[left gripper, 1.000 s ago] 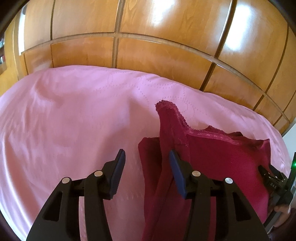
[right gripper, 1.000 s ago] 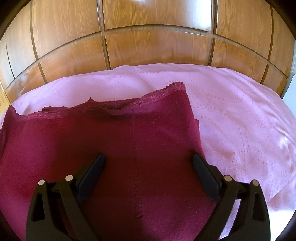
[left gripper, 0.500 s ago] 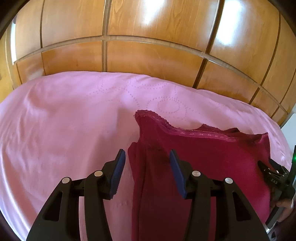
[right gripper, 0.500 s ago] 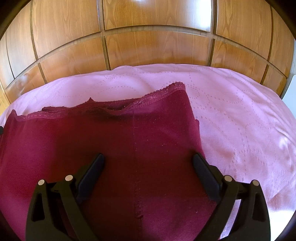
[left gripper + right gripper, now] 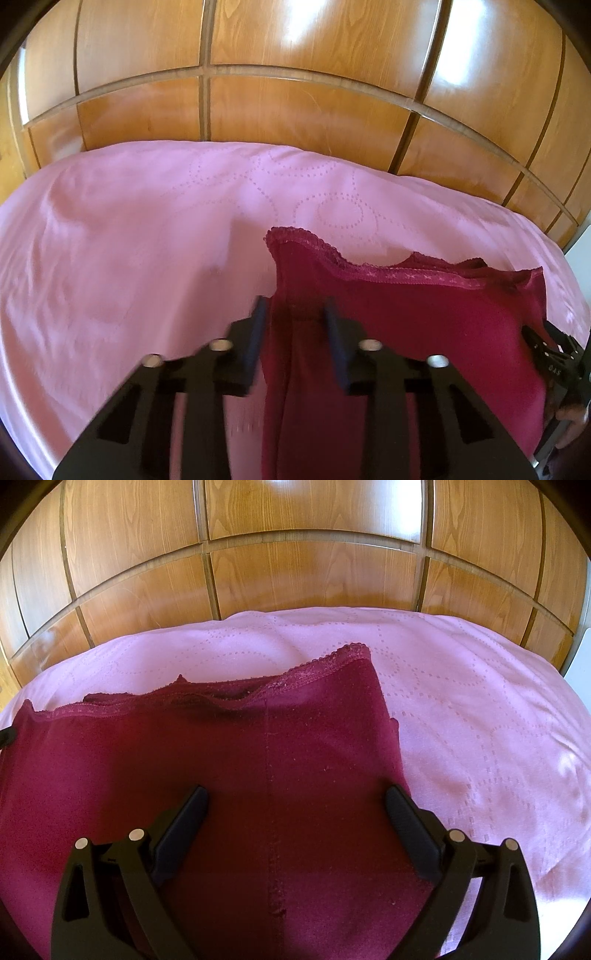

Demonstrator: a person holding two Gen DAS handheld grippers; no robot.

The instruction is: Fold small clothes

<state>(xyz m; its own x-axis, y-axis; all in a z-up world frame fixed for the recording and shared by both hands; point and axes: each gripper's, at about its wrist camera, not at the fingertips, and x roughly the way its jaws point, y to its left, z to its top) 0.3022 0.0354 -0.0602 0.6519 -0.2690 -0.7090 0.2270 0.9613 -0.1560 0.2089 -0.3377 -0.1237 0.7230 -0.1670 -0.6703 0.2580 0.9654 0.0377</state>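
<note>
A dark red garment (image 5: 424,325) with a lace-trimmed top edge lies flat on the pink bedspread (image 5: 129,240). My left gripper (image 5: 293,314) straddles its left folded edge. The jaws are closing, with the cloth between them and a narrow gap still showing. In the right wrist view the same garment (image 5: 221,760) fills the lower left. My right gripper (image 5: 295,797) hovers wide open over its right part, one finger near the right hem, gripping nothing. That right gripper (image 5: 554,362) also shows at the left wrist view's right border, with a hand below it.
Glossy wooden panels (image 5: 295,103) rise right behind the bed. Bare pink bedspread (image 5: 480,720) stretches to the right of the garment and widely to its left. A pale object edge shows at the far right.
The left jaws have narrowed around the garment's left edge, and that edge now lies lower and flatter than a second ago. The right gripper has stayed put.
</note>
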